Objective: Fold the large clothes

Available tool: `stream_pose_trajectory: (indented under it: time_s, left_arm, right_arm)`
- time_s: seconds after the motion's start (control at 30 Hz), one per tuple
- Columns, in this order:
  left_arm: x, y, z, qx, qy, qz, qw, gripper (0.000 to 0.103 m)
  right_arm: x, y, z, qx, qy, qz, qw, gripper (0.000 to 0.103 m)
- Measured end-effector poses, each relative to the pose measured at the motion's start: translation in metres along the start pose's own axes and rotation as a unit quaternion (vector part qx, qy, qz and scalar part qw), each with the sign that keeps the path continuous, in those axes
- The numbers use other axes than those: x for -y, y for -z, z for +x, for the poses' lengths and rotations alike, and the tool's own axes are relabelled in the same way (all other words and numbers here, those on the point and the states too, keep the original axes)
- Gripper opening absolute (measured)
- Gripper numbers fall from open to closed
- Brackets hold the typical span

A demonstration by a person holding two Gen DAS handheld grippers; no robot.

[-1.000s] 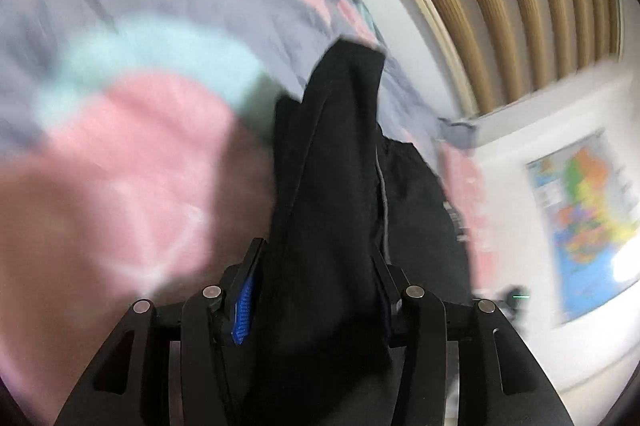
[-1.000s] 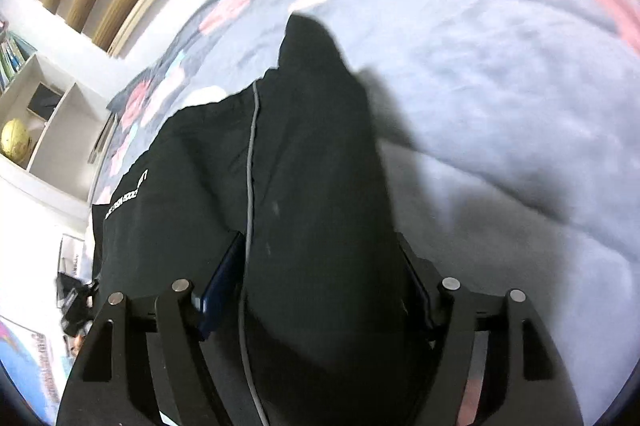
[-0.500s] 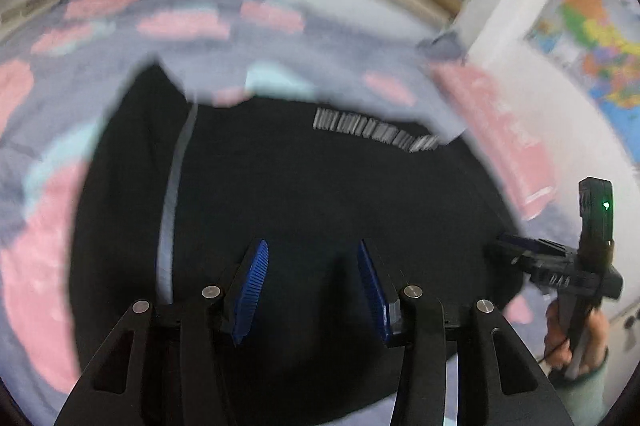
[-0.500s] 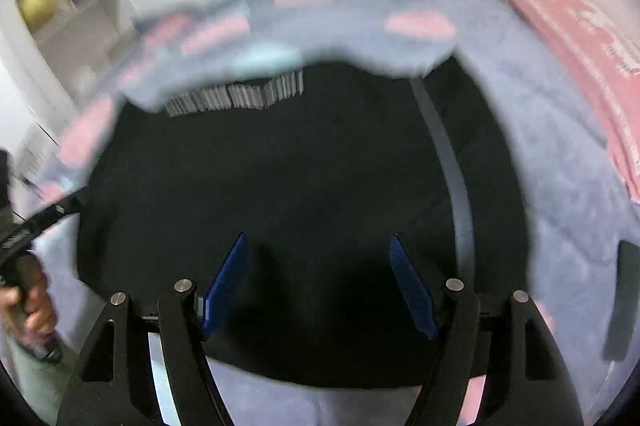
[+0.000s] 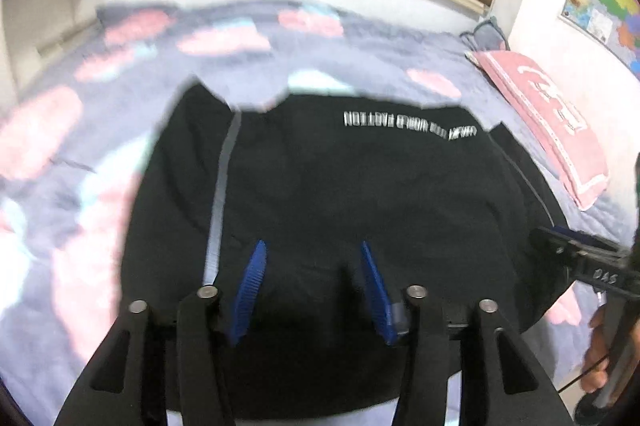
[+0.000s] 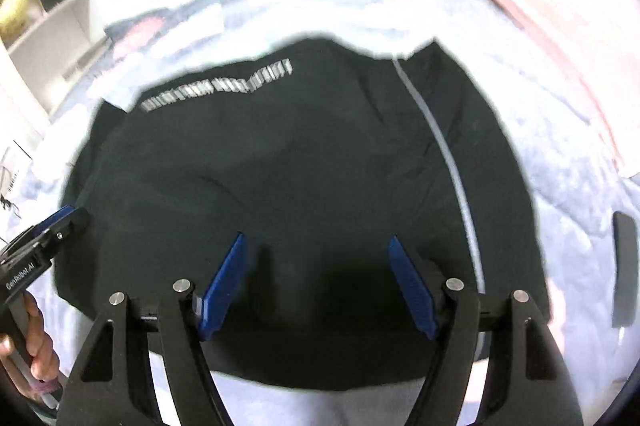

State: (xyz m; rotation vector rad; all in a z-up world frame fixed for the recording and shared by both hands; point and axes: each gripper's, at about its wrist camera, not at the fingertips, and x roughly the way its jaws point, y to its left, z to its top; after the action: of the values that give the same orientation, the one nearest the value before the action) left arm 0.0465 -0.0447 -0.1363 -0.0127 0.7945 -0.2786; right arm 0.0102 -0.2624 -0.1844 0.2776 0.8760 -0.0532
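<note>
- Our left gripper (image 5: 310, 266) hangs above the black garment (image 5: 340, 193), and its jaws are opening with nothing between the blue pads (image 5: 250, 290); the cloth lies below them, not pinched.
- Our right gripper (image 6: 316, 262) is also over the garment (image 6: 280, 165); its jaws are opening too, standing wide, and they hold no cloth.
- The garment lies spread flat on the bed cover (image 5: 60, 153), in front of and under both grippers. It is already folded once, we judge, because the white lettering (image 5: 408, 123) sits at the far edge.
- Its long axis runs across, from one gripper to the other. A pale stripe (image 5: 222, 193) runs along the left end, away from us, and another stripe (image 6: 440, 145) along the right end.
- The left gripper is nearer the left end, the right gripper nearer the right end.
- For the next fold, we think each gripper must come down on the near edge at its own side.
- A pink pillow (image 5: 548, 129) lies just beside the right end, apart from the garment.
</note>
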Motion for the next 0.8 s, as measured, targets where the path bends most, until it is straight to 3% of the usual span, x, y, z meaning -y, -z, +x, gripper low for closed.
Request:
stream_pose_trajectory:
  time_s: [0.17, 0.23, 0.43, 0.57, 0.7, 0.8]
  left_arm:
    - [0.011, -0.019, -0.082, 0.105, 0.016, 0.027, 0.9940, 0.075]
    - [0.014, -0.023, -0.112, 0.141, 0.020, 0.033, 0.9893, 0.076]
    - [0.036, -0.044, -0.176, 0.200, -0.024, 0.043, 0.9785, 0.077]
    - [0.053, -0.040, -0.203, 0.233, -0.045, 0.039, 0.9707, 0.082]
    - [0.062, -0.021, -0.204, 0.224, -0.043, 0.037, 0.9730, 0.083]
    - [0.065, -0.007, -0.185, 0.209, -0.090, 0.024, 0.9734, 0.083]
  right_arm:
    - [-0.022, -0.010, -0.072, 0.078, -0.009, -0.006, 0.997, 0.090]
    - [-0.041, -0.026, -0.091, 0.100, -0.008, -0.017, 0.995, 0.091]
    - [-0.073, -0.031, -0.156, 0.161, -0.005, -0.053, 0.985, 0.097]
    - [-0.087, -0.022, -0.184, 0.188, 0.009, -0.072, 0.980, 0.098]
    - [-0.089, -0.010, -0.192, 0.194, 0.016, -0.067, 0.979, 0.100]
    - [-0.084, -0.005, -0.181, 0.179, 0.013, -0.058, 0.982, 0.100]
